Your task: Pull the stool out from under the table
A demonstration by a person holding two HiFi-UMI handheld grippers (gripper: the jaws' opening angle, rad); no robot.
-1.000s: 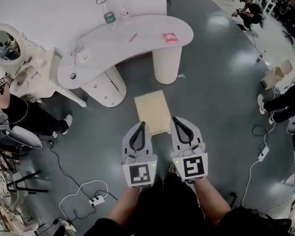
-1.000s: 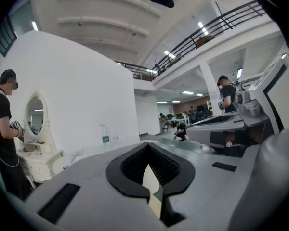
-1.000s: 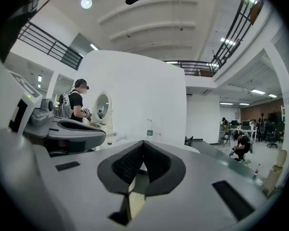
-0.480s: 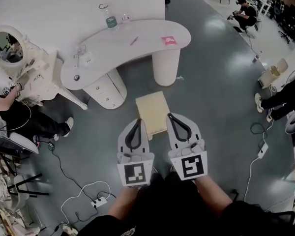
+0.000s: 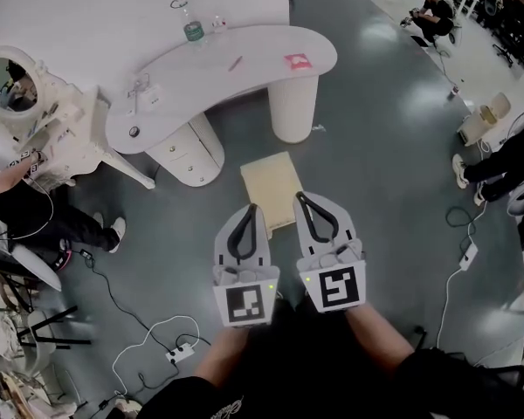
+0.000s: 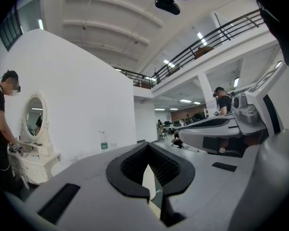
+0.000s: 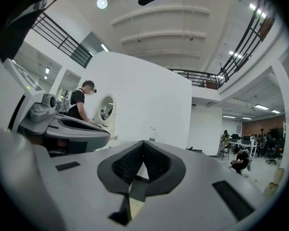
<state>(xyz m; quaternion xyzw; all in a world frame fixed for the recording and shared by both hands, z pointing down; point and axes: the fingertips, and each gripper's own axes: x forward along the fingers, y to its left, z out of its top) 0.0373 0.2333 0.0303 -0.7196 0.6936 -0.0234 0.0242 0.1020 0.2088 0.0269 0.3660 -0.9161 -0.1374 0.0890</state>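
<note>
Stool: a cream, square-topped stool in the middle of the head view, standing on the grey floor below the counter and clear of its edge; the tips of both grippers overlap its lower edge in the picture.
Counter: white and kidney-shaped, in the upper middle, on a round pedestal at the right and a rounded drawer unit at the left.
On the counter: a water bottle at the top edge and a pink card near the right end.
Left gripper: lower centre, held level; its jaws are pressed together with nothing between them, and its own view shows the black pads meeting at the tip.
Right gripper: just beside the left one, to its right; jaws likewise pressed together and empty.
Upper left: a white vanity with an oval mirror, and a person in black just below it.
Lower left: a white power strip with a cable on the floor.
</note>
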